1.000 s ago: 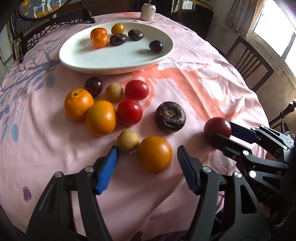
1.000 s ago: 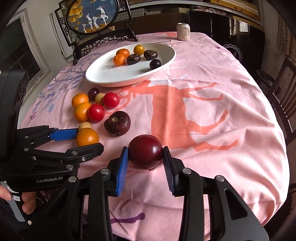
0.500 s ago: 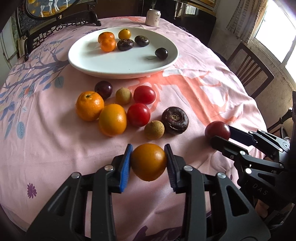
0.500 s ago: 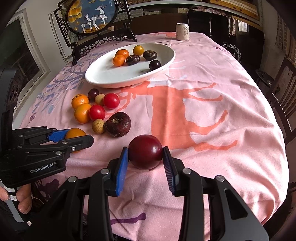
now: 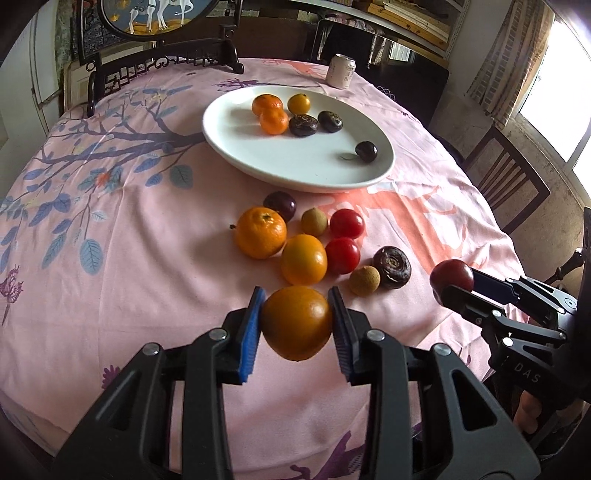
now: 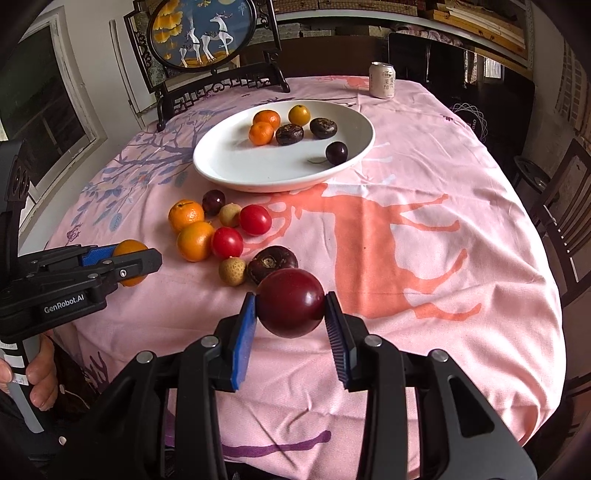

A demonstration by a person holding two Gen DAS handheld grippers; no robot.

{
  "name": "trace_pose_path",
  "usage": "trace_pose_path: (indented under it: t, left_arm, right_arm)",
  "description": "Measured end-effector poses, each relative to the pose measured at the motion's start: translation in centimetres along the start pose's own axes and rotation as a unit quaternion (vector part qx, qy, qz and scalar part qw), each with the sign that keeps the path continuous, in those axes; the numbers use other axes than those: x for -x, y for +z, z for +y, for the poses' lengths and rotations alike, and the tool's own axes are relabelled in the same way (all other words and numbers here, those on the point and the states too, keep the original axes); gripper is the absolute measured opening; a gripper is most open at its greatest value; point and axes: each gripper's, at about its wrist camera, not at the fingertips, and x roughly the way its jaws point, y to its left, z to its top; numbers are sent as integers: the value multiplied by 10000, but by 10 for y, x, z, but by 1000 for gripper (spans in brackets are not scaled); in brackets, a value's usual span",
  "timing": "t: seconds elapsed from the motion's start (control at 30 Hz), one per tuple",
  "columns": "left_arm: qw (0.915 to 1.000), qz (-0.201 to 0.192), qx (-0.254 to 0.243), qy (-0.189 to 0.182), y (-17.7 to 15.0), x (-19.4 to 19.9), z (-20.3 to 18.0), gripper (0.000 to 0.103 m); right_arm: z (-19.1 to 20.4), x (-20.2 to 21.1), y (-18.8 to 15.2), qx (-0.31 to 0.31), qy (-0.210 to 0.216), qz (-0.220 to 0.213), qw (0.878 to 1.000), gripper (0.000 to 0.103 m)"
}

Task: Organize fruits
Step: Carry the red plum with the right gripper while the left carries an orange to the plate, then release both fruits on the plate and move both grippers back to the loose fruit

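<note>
My left gripper (image 5: 297, 325) is shut on an orange (image 5: 296, 323), held just above the pink cloth. My right gripper (image 6: 290, 306) is shut on a dark red plum (image 6: 290, 302), also lifted off the table. A white oval plate (image 5: 258, 162) stands farther back with several fruits on it: small oranges, dark brown fruits and a dark plum (image 5: 366, 151). Between me and the plate lies a cluster on the cloth: two oranges (image 5: 261, 232), two red tomatoes (image 5: 342, 255), two tan longans (image 5: 365, 280), a dark plum (image 5: 280, 205) and a dark brown fruit (image 5: 392, 261).
A drink can (image 6: 383, 80) stands at the far edge of the table. A framed round deer picture on a dark stand (image 6: 201, 33) sits at the back left. Wooden chairs (image 5: 506, 181) stand on the right. A hand (image 6: 40, 376) holds the left gripper's handle.
My left gripper closed on the orange and lifted it off the cloth, moving left. The right gripper rose slightly with the plum. One longan rolled to beside the dark brown fruit.
</note>
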Motion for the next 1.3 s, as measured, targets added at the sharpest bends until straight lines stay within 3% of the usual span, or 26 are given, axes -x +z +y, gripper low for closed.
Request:
trace_pose_path:
  t: [0.2, 0.37, 0.5, 0.6, 0.77, 1.07, 1.1, 1.13, 1.2, 1.3]
  left_arm:
    - [9999, -53, 113, 42, 27, 0, 15, 35]
    - [9988, -315, 44, 378, 94, -7, 20, 35]
    - [9984, -133, 210, 514, 152, -42, 31, 35]
    - [9964, -29, 291, 792, 177, -74, 39, 35]
    - [9961, 171, 385, 769, 193, -111, 49, 35]
    - [9961, 274, 398, 745, 206, -134, 52, 36]
    - [9966, 231, 369, 701, 207, -132, 50, 41]
    - [9971, 167, 339, 662, 207, -128, 48, 53]
    - [9975, -33, 282, 648, 205, -113, 45, 62]
    - [9981, -258, 201, 525, 193, -81, 41, 63]
  right_arm:
    - [8, -6, 21, 141, 39, -34, 9999, 38]
    - [14, -13, 72, 448, 87, -340, 9984, 37]
    - [13, -42, 122, 527, 41, -445, 9976, 37]
    - [6, -77, 148, 538, -186, -314, 9979, 37]
    - [-13, -123, 171, 334, -196, 81, 9992, 37]
    - [-16, -146, 181, 342, -239, 158, 9990, 38]
    - [-17, -147, 182, 315, -249, 175, 9990, 39]
    - [-17, -149, 183, 314, -259, 202, 9990, 43]
    - [-17, -143, 184, 357, -377, 99, 9986, 45]
    - [-12, -118, 179, 528, -515, -64, 9973, 47]
